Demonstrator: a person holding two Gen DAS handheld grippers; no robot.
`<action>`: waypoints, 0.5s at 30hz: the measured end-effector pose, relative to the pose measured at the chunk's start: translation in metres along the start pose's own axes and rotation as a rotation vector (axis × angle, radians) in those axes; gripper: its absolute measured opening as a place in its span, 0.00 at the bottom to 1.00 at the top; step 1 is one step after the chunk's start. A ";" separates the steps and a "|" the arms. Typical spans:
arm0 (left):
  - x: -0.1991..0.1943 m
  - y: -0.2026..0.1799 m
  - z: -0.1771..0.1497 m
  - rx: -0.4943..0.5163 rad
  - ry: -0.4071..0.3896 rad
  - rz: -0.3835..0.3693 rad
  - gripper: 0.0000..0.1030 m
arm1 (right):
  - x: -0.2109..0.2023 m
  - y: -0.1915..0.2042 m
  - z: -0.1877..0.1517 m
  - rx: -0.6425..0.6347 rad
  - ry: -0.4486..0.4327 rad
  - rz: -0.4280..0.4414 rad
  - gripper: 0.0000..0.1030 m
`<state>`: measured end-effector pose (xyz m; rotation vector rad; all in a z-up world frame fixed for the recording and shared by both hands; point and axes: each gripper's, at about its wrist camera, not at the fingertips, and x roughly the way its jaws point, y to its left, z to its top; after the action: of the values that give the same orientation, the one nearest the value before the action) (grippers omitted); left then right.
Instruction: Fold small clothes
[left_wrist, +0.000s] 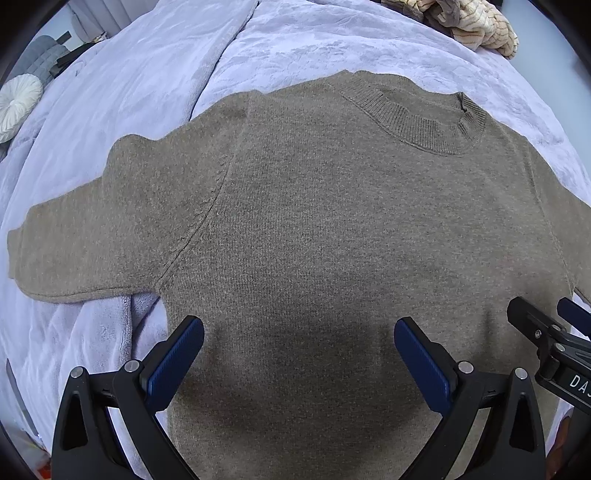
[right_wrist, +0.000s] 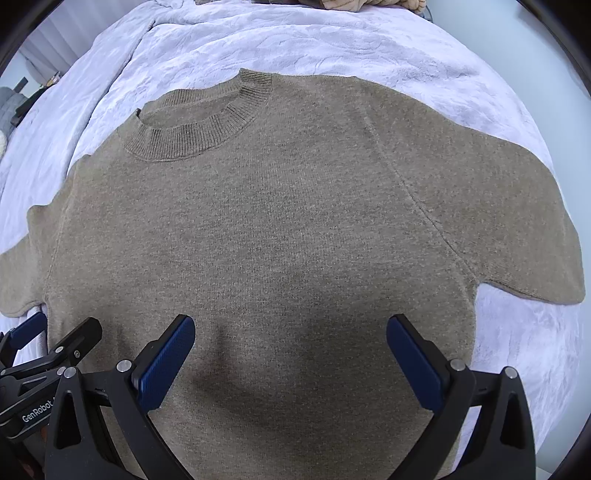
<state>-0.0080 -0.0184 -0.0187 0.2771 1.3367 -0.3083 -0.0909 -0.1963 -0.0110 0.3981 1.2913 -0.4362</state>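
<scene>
Blue pads of the left gripper sit wide apart at the bottom of the left view, holding nothing. Above them a brown sweater lies flat on a pale purple blanket, filling the middle, with its collar at the upper right. The right gripper is also spread wide and empty over the sweater.

The left gripper and right gripper look alike: black angular frames, silver round screws, ribbed blue pads. White "GenRobot" lettering marks one body.
</scene>
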 end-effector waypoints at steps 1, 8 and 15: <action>0.001 -0.001 0.000 -0.001 0.001 0.001 1.00 | 0.000 -0.001 0.000 0.000 0.001 0.000 1.00; 0.008 0.002 0.002 -0.015 0.013 0.004 1.00 | 0.004 -0.002 -0.001 -0.001 0.009 0.004 1.00; 0.016 0.007 0.003 -0.019 0.019 0.009 1.00 | 0.006 -0.003 0.003 -0.005 0.014 0.005 1.00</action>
<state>0.0005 -0.0141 -0.0331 0.2708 1.3559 -0.2859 -0.0884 -0.2008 -0.0159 0.4008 1.3049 -0.4261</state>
